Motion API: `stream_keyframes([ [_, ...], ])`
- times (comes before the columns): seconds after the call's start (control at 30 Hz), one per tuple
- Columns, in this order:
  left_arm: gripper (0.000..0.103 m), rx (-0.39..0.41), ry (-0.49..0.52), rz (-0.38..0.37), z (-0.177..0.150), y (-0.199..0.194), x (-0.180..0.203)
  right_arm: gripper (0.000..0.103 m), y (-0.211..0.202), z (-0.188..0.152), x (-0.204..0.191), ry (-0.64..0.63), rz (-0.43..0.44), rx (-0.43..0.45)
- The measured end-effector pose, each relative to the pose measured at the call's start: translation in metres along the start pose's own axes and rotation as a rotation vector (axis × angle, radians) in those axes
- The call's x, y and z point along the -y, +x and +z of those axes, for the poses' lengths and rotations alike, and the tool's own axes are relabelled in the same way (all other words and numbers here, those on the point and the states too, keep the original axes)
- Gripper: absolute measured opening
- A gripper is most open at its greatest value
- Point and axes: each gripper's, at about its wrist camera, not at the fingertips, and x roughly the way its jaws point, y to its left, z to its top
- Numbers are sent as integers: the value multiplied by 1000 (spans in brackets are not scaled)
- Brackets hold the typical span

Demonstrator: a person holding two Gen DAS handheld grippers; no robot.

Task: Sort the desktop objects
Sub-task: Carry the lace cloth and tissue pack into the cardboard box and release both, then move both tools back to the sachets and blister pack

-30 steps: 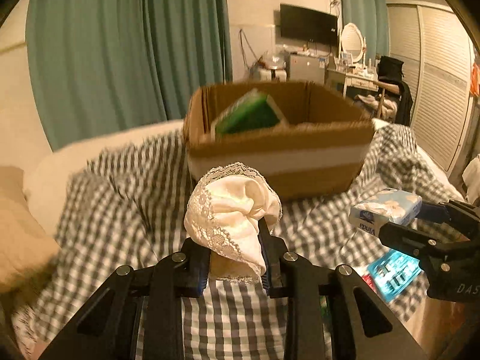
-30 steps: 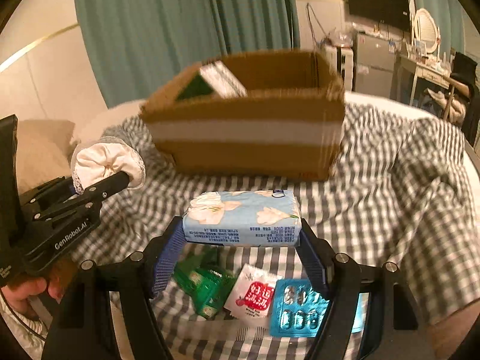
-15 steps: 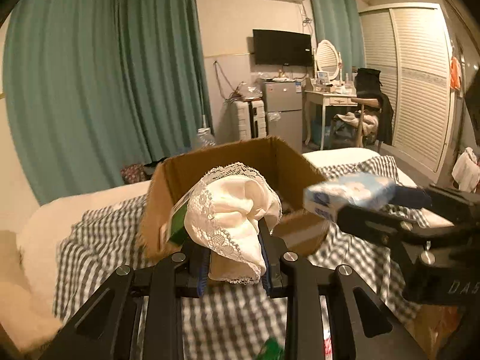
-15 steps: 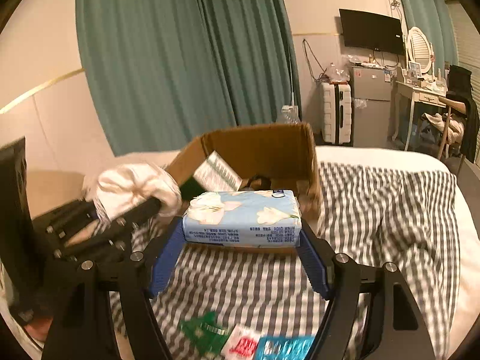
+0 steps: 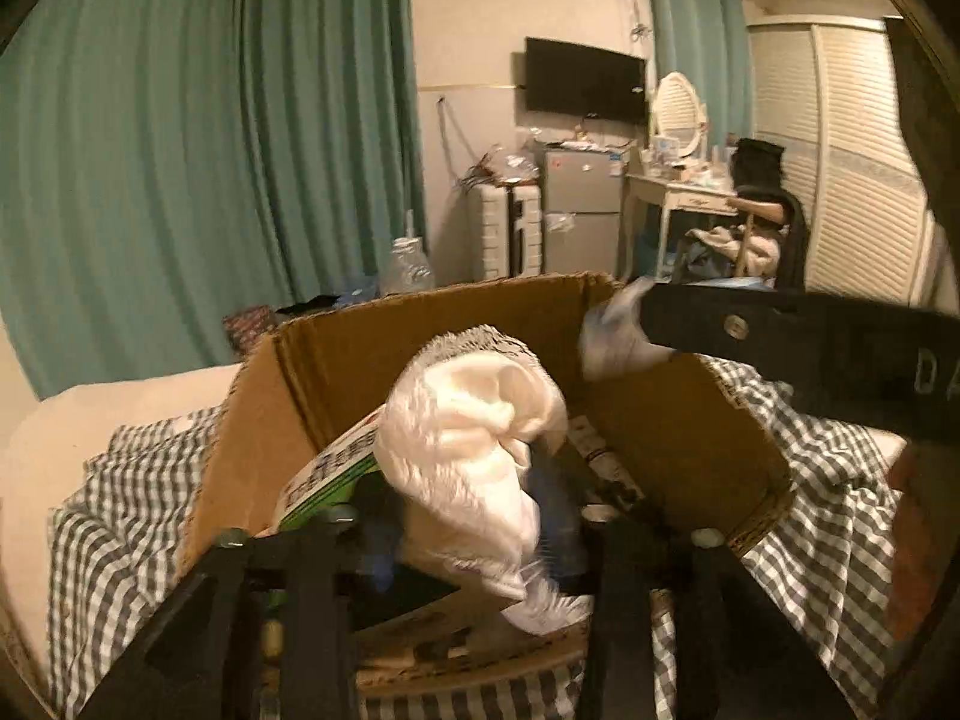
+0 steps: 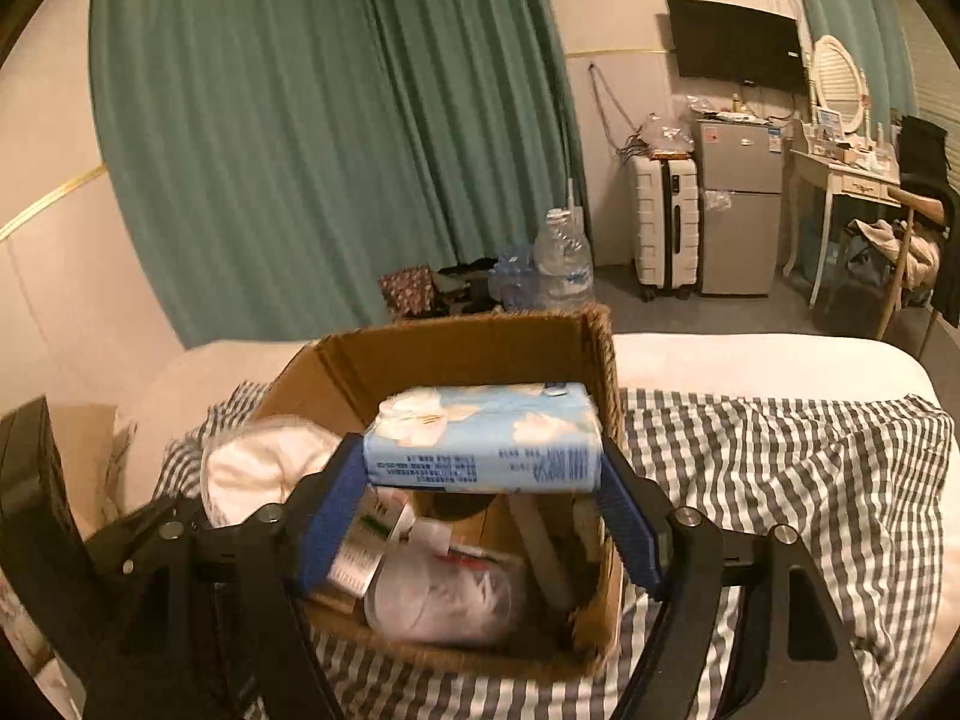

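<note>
An open cardboard box stands on a checked cloth. My left gripper is shut on a white lace-edged cloth and holds it over the box's opening. That cloth shows at the left in the right wrist view. My right gripper is shut on a light blue flowered tissue pack and holds it above the box. Its arm crosses the right of the left wrist view. Inside the box lie a green-and-white carton, a white bundle and other small items.
The checked cloth covers a white bed. Behind are teal curtains, water bottles, a white suitcase, a small fridge and a dressing table with chair.
Both grippers have risen and moved forward from in front of the box to above its opening, each still holding its object. The loose packets on the cloth have dropped out of view.
</note>
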Motion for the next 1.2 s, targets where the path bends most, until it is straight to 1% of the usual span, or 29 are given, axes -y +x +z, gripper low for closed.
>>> stream_keyframes([
  [0.03,71,12,11,-3,0,-1,3,94,0,-1,0,8,7,4],
  [0.07,79,31,35,9,0,-4,8,94,-4,-2,-1,8,6,14],
  [0.1,97,51,57,40,0,-8,13,94,-8,-3,1,4,1,22],
  [0.13,103,71,75,80,1,-13,18,94,-12,-4,-1,-5,-9,28],
  [0.17,103,92,95,106,2,-18,24,94,-19,-7,-2,-19,-25,36],
  [0.2,103,91,104,107,3,-21,25,94,-29,-9,-2,-25,-44,51],
  [0.27,103,80,106,110,4,-31,28,94,-46,-9,-1,-17,-55,72],
  [0.37,103,81,81,133,3,-54,28,95,-71,-15,2,3,-69,63],
  [0.47,103,52,34,135,-3,-78,24,95,-95,-30,5,33,-100,48],
  [0.53,103,21,-10,143,-15,-97,19,95,-112,-51,6,48,-105,23],
  [0.6,103,-20,-65,119,-36,-114,14,95,-124,-70,5,51,-113,-5],
  [0.63,103,-38,-85,111,-46,-120,10,95,-131,-85,4,56,-123,-22],
  [0.7,103,-64,-125,110,-69,-134,6,95,-138,-108,6,62,-130,-58],
  [0.77,103,-84,-143,111,-95,-145,7,95,-141,-134,4,59,-140,-103],
  [0.87,103,-139,-146,107,-128,-150,13,95,-139,-173,0,52,-159,-157],
  [0.97,103,-172,-138,97,-157,-150,20,95,-131,-199,-1,54,-170,-206],
  [1.03,103,-202,-136,80,-171,-142,23,95,-122,-213,-7,29,-188,-248],
  [1.13,103,-241,-122,61,-189,-127,28,95,-113,-218,-13,-28,-226,-269],
  [1.2,103,-256,-110,32,-198,-117,31,95,-104,-221,-11,-35,-228,-292],
])
